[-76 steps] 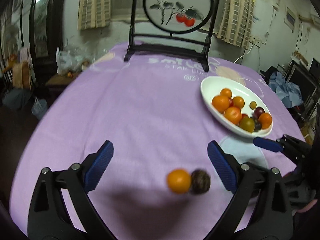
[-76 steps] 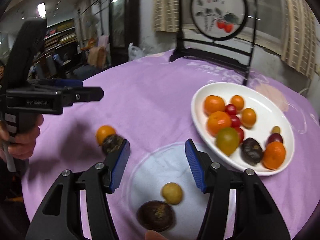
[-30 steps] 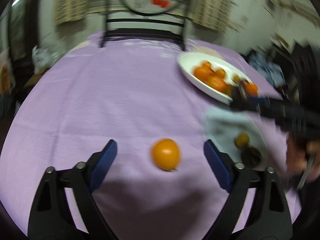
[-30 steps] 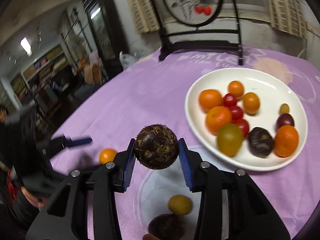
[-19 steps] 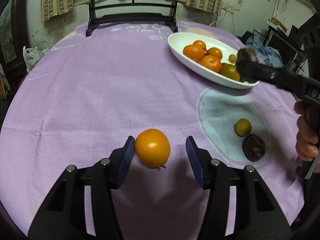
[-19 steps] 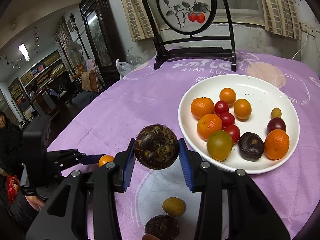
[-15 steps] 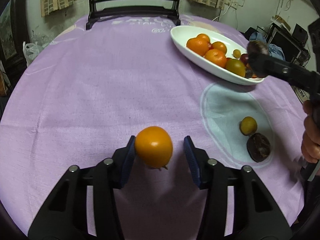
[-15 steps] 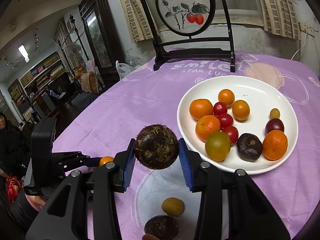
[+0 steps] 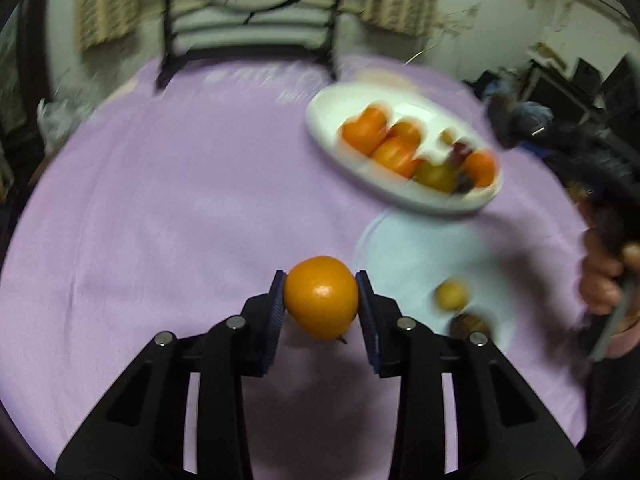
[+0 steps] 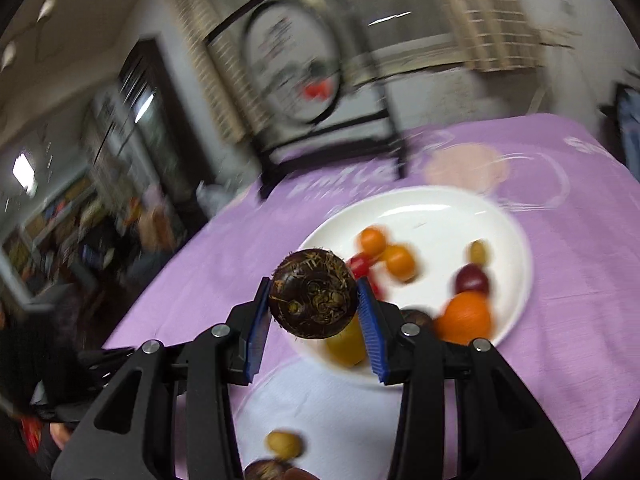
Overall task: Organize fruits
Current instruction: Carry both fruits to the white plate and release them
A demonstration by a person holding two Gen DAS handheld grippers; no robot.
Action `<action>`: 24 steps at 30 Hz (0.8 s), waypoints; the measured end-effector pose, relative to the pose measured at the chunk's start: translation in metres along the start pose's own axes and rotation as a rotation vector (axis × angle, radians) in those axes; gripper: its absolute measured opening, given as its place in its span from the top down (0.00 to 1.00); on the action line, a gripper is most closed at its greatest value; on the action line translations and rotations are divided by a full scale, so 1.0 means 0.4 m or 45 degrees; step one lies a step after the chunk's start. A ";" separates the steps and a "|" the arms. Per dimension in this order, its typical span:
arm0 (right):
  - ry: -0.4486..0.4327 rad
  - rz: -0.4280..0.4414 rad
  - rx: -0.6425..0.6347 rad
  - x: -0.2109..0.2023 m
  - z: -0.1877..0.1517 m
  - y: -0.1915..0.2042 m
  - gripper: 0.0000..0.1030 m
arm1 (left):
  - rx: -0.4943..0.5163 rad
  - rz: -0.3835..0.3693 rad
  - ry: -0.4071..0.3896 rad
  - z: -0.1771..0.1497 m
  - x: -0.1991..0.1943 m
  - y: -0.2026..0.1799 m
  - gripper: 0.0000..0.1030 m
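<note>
Both grippers grip fruit, the left gripper (image 9: 321, 298) an orange (image 9: 321, 297), the right gripper (image 10: 313, 300) a dark fruit (image 10: 313, 294); carry each level to the white plate (image 10: 424, 212) at frame centre, releasing low over bare plate.

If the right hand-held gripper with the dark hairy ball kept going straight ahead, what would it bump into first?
Probably the white plate. The right hand-held gripper, shut on the dark fruit, points down over the plate's near side, where the fruits lie. The picture is blurry, so depth is uncertain.

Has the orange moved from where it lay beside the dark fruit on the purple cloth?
Yes. The orange is now lifted off the purple cloth.
</note>
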State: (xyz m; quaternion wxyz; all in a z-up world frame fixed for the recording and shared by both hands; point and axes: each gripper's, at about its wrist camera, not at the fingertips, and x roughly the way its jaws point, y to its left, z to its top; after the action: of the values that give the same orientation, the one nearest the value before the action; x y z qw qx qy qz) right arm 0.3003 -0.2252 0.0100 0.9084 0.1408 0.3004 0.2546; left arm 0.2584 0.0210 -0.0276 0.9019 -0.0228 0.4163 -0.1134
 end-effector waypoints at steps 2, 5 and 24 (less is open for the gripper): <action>-0.075 -0.034 0.103 -0.014 0.013 -0.060 0.59 | 0.055 -0.036 -0.051 0.070 -0.011 -0.045 0.66; -0.108 -0.087 0.166 -0.010 0.018 -0.113 0.59 | 0.123 -0.055 -0.105 0.168 0.011 -0.109 0.66; 0.004 -0.127 0.097 0.058 0.027 -0.126 0.45 | 0.055 0.144 -0.113 0.355 0.208 -0.151 0.13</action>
State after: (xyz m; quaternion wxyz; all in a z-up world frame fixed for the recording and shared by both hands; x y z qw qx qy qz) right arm 0.3420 -0.2553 -0.0132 0.9135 0.1597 0.3178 0.1975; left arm 0.4067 -0.0639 0.0111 0.9247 0.0151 0.3739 -0.0702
